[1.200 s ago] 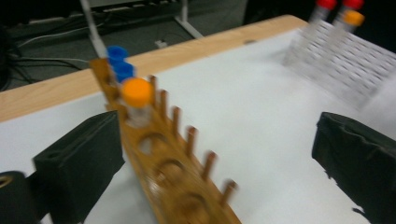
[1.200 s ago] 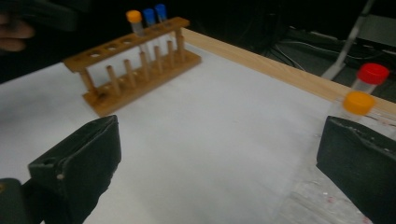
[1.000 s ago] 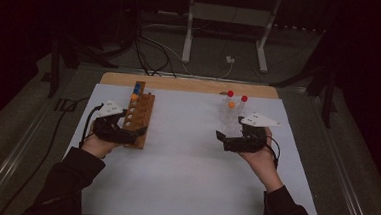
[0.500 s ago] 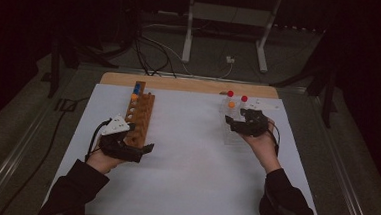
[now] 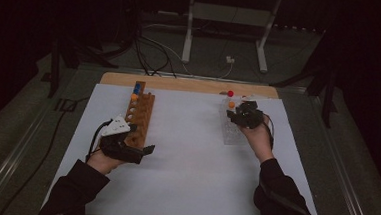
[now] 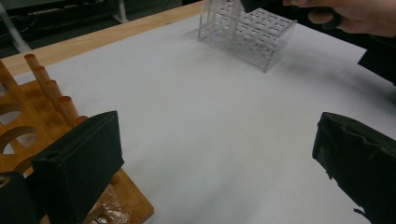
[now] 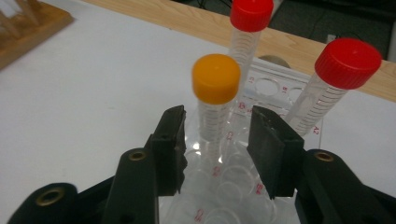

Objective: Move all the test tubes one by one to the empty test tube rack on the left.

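Orange-capped and upright, a tube (image 7: 215, 107) stands in the clear plastic rack (image 5: 233, 131) on the right side of the white sheet (image 5: 190, 162), with the right gripper (image 7: 217, 144) reaching in around it. Seen from that gripper's own camera, the two black jaws flank the tube just below its cap. They have just been closing, with the tube between them, yet a thin gap shows on each side, so the pads do not appear to press on it and the grasp looks a moment short of complete. Two red-capped tubes stand in the same rack, one (image 7: 247, 37) at twelve o'clock from the orange one and one (image 7: 327, 84) at two o'clock. By the look of it the work is at an early stage: the tube is not lifted, and no transfer toward the wooden rack (image 5: 140, 119) at nine o'clock across the sheet has begun. That rack already carries a blue cap (image 5: 137, 88) and an orange one (image 5: 134, 97) at its far end. In the high view the right hand (image 5: 258, 137) stretches forward over the clear rack, the gripper pointing away from the person. The left gripper (image 6: 215, 158) rests low beside the near end of the wooden rack, its jaws spread wide and holding nothing.
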